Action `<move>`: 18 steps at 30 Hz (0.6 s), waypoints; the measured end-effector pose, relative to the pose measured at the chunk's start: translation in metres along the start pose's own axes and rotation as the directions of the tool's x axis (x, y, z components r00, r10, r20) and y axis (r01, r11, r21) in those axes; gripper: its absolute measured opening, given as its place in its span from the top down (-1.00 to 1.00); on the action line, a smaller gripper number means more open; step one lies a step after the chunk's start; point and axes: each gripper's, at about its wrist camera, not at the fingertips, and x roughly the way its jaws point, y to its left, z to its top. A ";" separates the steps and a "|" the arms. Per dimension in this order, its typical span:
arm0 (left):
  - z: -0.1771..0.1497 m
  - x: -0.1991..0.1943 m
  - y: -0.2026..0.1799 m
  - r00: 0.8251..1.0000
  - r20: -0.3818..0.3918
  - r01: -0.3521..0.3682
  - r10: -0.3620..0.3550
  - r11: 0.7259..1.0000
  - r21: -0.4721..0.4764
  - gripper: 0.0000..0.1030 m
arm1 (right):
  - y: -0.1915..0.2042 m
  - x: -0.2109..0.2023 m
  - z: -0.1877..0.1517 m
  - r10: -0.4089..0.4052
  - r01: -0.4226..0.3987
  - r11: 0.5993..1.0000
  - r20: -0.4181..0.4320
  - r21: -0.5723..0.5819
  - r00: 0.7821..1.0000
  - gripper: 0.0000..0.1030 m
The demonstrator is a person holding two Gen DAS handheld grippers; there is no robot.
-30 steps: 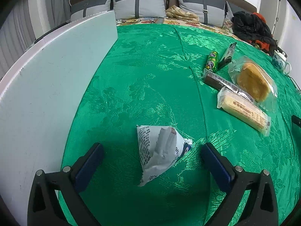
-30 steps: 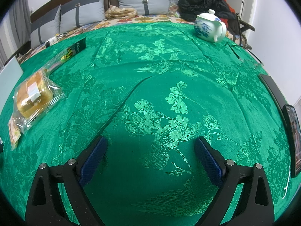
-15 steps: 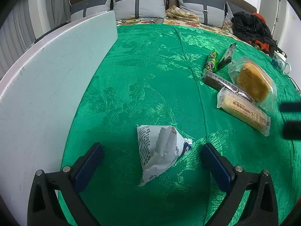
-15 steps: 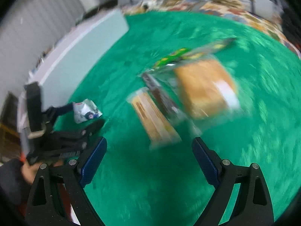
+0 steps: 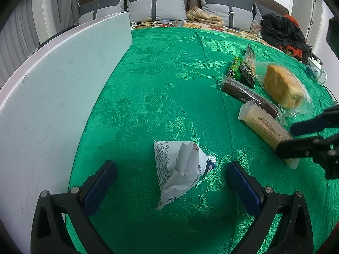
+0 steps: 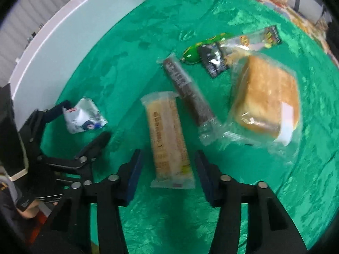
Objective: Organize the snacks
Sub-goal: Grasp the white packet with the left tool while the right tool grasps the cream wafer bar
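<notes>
Right gripper (image 6: 168, 170) hovers low, jaws wide, straddling the near end of the long pale-yellow cake bar in clear wrap (image 6: 167, 137) without touching it. Beside that bar: a dark brown wrapped bar (image 6: 188, 91), then bagged golden bread (image 6: 267, 99). Left gripper (image 5: 169, 182) gapes around a crumpled white triangular packet (image 5: 180, 169) on shiny green brocade cloth (image 5: 161, 80), gripping nothing.

A shiny green cloth with a woven flower pattern (image 5: 169, 97) covers the surface. A pale white board (image 5: 55, 89) stands along its left edge. At the far side sit grey cushions (image 5: 156, 6) against a dark headboard, grey curtains (image 5: 27, 25) far left, white walls behind.
</notes>
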 end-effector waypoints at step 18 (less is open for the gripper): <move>0.001 -0.006 0.002 0.989 -0.109 0.107 -0.095 0.989 0.107 -0.94 | -0.050 -0.051 -0.081 0.018 -0.035 0.985 0.104 0.166 0.994 0.41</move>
